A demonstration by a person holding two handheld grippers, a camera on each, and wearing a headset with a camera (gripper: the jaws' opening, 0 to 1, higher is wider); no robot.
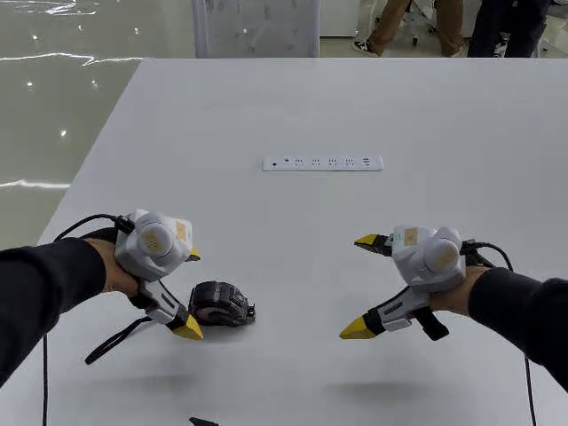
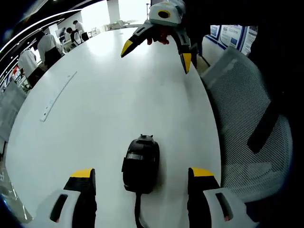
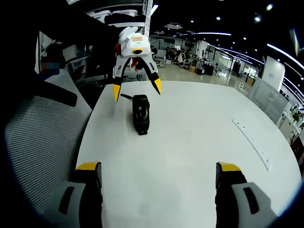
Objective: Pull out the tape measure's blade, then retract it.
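A black tape measure (image 1: pixel 220 303) lies on the white table (image 1: pixel 293 106) near its front left, a black strap trailing behind it. My left gripper (image 1: pixel 191 293) is open, one yellow-tipped finger on each side of the case and not touching it. In the left gripper view the tape measure (image 2: pixel 141 164) sits between the jaws of the left gripper (image 2: pixel 142 173). My right gripper (image 1: pixel 362 284) hangs open over the table to the right, holding nothing. From the right gripper view, the tape measure (image 3: pixel 141 114) sits beneath the left gripper (image 3: pixel 137 89). No blade is out.
A white power strip (image 1: pixel 323 163) lies flat at mid-table. A grey mesh chair (image 2: pixel 247 118) stands at the table's near edge. People stand beyond the far end (image 1: pixel 417 22). Bare tabletop spreads between the two grippers.
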